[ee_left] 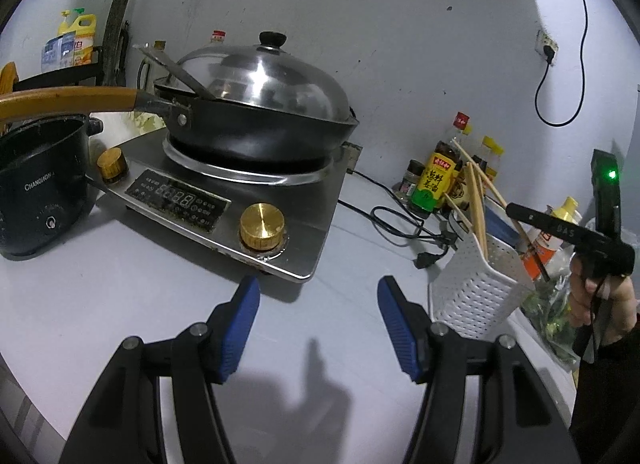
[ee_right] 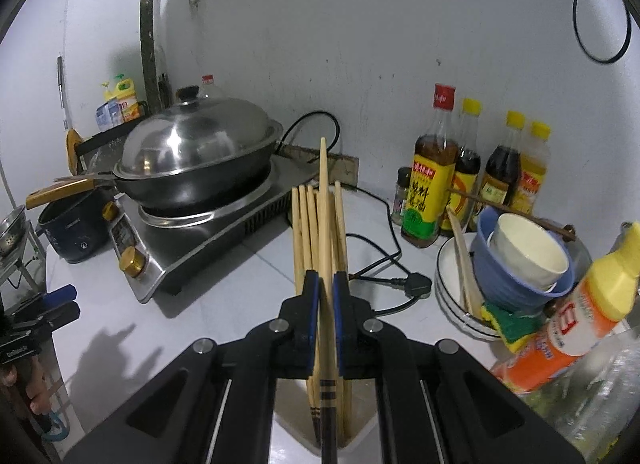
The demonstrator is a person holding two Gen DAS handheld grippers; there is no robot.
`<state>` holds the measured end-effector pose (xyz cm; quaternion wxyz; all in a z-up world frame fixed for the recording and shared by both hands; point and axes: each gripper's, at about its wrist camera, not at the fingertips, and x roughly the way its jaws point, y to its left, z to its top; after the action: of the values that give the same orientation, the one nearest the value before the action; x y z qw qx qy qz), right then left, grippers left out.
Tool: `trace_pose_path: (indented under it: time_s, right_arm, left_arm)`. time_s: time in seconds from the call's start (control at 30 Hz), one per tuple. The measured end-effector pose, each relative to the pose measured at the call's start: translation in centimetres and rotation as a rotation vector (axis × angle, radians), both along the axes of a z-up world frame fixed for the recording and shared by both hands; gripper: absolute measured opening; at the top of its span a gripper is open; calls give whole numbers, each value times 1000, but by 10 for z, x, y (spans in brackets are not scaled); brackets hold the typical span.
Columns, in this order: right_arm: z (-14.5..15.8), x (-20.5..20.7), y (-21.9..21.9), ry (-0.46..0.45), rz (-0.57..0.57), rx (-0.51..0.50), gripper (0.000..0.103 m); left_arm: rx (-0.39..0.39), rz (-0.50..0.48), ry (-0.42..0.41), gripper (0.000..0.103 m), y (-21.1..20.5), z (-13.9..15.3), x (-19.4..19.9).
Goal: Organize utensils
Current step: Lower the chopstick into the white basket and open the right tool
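Note:
My right gripper (ee_right: 326, 320) is shut on one long wooden chopstick (ee_right: 325, 200) with a dark banded end, held above the white perforated holder (ee_left: 476, 292). Several more chopsticks (ee_right: 304, 232) stand in that holder. In the left wrist view the holder is at the right, with the right gripper (ee_left: 520, 213) over its chopsticks (ee_left: 476, 204). My left gripper (ee_left: 318, 304) hangs open over bare counter, left of the holder, with nothing between its blue pads. A light chopstick (ee_right: 464, 260) and a dark one (ee_right: 512, 208) rest on the stacked bowls.
An induction cooker (ee_left: 224, 200) carries a lidded wok (ee_left: 260, 104) with a long wooden handle. A black pot (ee_left: 40, 192) stands at its left. Sauce bottles (ee_right: 436, 180) line the wall. Stacked bowls (ee_right: 520, 260), a sponge, a squeeze bottle (ee_right: 592, 300) and a power plug (ee_right: 416, 284) crowd the right.

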<state>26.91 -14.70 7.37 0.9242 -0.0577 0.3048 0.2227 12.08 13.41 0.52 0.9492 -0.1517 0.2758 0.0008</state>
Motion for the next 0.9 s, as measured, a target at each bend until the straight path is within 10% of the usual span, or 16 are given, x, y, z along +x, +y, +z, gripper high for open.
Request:
trace_pose_path:
  time_s: [0.9]
  right_arm:
    - [-57,0,-7,134,-9,-29,7]
  left_arm:
    - [-14,-35,40,61,-19,-19,0]
